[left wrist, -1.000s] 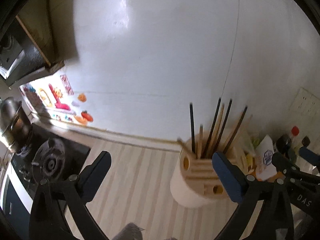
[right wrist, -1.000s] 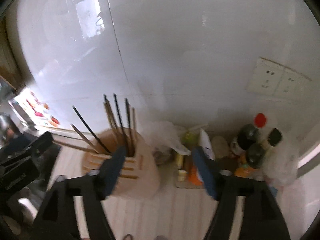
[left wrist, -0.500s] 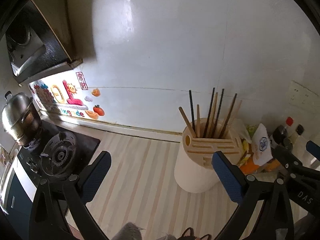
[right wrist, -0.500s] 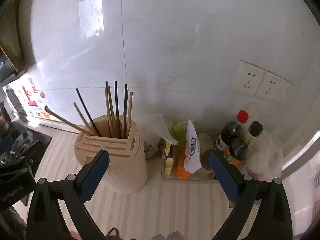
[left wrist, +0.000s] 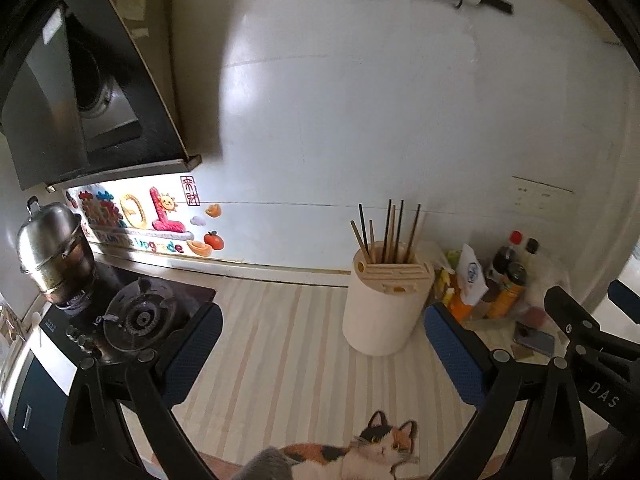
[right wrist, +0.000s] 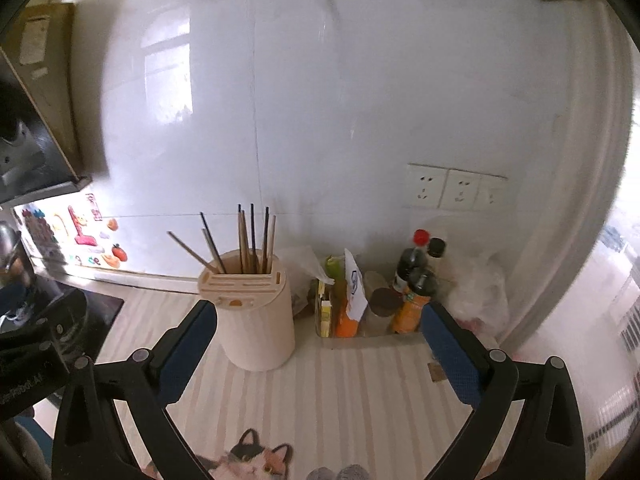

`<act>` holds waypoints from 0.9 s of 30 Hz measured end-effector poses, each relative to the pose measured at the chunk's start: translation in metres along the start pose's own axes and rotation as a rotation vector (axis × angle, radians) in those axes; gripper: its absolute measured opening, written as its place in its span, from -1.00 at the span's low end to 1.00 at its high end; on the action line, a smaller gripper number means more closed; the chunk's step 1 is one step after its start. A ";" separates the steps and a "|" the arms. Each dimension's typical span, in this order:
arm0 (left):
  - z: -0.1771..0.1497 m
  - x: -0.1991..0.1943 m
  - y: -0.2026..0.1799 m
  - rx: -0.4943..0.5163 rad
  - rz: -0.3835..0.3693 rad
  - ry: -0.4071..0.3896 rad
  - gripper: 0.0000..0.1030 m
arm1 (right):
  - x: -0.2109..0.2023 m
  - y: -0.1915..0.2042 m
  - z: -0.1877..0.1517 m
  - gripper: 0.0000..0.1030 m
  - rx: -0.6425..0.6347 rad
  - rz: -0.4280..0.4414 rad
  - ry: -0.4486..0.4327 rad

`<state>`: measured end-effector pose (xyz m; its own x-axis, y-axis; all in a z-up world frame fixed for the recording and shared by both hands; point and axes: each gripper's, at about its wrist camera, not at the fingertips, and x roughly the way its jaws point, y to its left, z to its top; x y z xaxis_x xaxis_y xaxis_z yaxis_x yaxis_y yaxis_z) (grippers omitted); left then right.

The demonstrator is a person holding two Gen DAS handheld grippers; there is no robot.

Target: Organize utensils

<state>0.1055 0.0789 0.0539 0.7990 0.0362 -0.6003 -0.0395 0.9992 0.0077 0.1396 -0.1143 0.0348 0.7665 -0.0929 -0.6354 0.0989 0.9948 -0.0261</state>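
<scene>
Cream utensil holder [left wrist: 387, 304] standing upright on the striped tabletop [left wrist: 280, 344], near the white back wall [right wrist: 360, 100]; chopsticks [right wrist: 250, 240] standing in its rear slots, one leaning far left; left hand-held gripper [left wrist: 320, 356] and right hand-held gripper [right wrist: 318, 350] both hovering with jaws spread wide, nothing lying between them; open striped surface lying in front of the holder; bottles [right wrist: 416, 284] and packets crowding a tray to its right; gas stove [left wrist: 136, 320] and steel pot [left wrist: 52, 252] bounding the left; cat picture [left wrist: 372, 452] showing at the near edge.
</scene>
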 end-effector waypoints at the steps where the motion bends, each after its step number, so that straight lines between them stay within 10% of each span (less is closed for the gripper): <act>1: -0.002 -0.007 0.002 0.004 -0.003 -0.002 1.00 | -0.013 0.001 -0.003 1.00 0.006 0.001 -0.004; 13: -0.025 -0.059 0.019 0.018 -0.037 0.063 1.00 | -0.117 0.012 -0.034 1.00 0.032 -0.032 -0.020; 27: -0.023 -0.071 0.013 0.004 -0.007 0.073 1.00 | -0.139 0.005 -0.029 1.00 0.019 -0.032 0.011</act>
<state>0.0345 0.0892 0.0777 0.7532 0.0276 -0.6573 -0.0312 0.9995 0.0063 0.0148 -0.0956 0.1005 0.7556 -0.1243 -0.6431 0.1356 0.9902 -0.0320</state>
